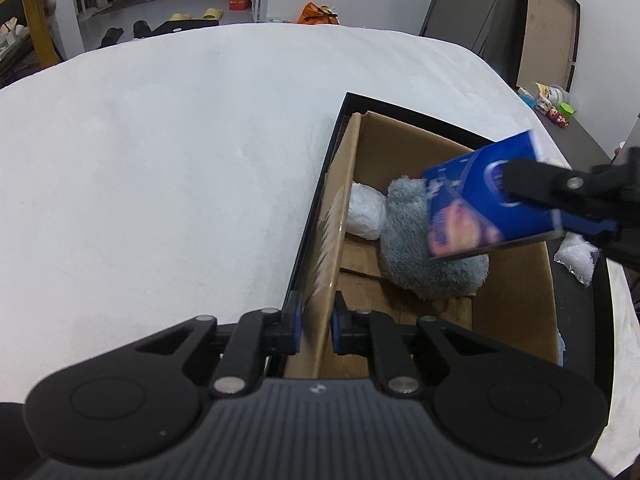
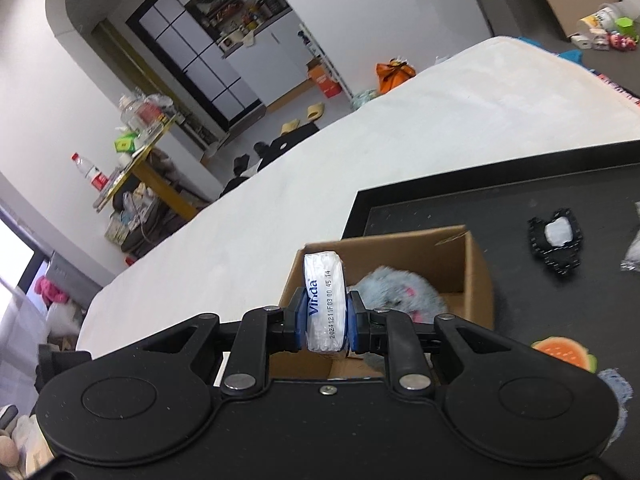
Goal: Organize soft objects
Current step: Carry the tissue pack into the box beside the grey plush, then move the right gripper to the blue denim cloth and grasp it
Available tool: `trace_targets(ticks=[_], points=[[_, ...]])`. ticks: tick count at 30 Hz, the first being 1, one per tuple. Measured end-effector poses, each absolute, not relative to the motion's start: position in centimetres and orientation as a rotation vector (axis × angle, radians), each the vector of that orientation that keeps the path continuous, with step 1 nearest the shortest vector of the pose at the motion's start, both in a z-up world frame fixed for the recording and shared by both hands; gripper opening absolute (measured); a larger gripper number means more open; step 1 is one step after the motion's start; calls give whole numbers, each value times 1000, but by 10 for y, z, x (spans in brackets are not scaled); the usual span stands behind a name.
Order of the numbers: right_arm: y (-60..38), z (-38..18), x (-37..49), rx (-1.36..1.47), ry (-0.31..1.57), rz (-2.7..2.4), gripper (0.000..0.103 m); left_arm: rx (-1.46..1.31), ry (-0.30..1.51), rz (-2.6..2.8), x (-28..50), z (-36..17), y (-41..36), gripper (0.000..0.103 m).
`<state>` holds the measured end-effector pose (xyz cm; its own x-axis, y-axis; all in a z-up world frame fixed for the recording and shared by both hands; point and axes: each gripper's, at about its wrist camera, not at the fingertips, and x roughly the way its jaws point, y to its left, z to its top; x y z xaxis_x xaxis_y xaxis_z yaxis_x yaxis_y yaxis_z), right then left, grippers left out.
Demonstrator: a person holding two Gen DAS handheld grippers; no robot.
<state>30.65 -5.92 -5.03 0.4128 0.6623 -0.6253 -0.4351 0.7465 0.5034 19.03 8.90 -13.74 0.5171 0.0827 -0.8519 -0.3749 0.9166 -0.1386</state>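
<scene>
Matt corrugated cardboard box, fluffy grey plush toy, glossy plastic-wrapped tissue pack.

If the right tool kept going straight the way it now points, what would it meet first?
Probably the inside of the cardboard box: the right tool, shut on a Vinda tissue pack, points down into it, where the grey plush toy lies just beyond. Depth is unclear.

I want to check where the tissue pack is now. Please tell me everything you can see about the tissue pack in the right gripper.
The tissue pack is a small flat packet in glossy plastic wrap: blue with a printed picture on its broad face, white along the narrow edge, where "Vinda" and a date code are printed. The right gripper is shut on it, pads pressing its two broad faces. It is tilted in the air above the open cardboard box, over the grey plush toy. It looks blurred in the left wrist view.
</scene>
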Motion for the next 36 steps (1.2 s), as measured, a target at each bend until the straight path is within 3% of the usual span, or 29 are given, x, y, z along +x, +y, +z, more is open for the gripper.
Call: trace_targets(ticks=[2,5,15,22,25,30,36], points=[[-52,-54,307,295,921,723,23,-331,994,279,190,-138,90,13],[-41,-61,308,279,945,752,35,-336,997,277,189,-139,92,13],[-60,-52,300,224,946,682,43,-339,1016,277,193,-138,93,14],[-80,-43,300,224,948,635,61,-336,1023,290,193,-135,93,17],[-96,-43,301,247,958,600,62,-333,1027,295,192,-134,92,18],[-120,-41,301,278,937,525,71,-326,1025,302,191,-130,88,29],[-144,-57,299,327,960,415,72,-317,1024,315,188,-127,82,44]])
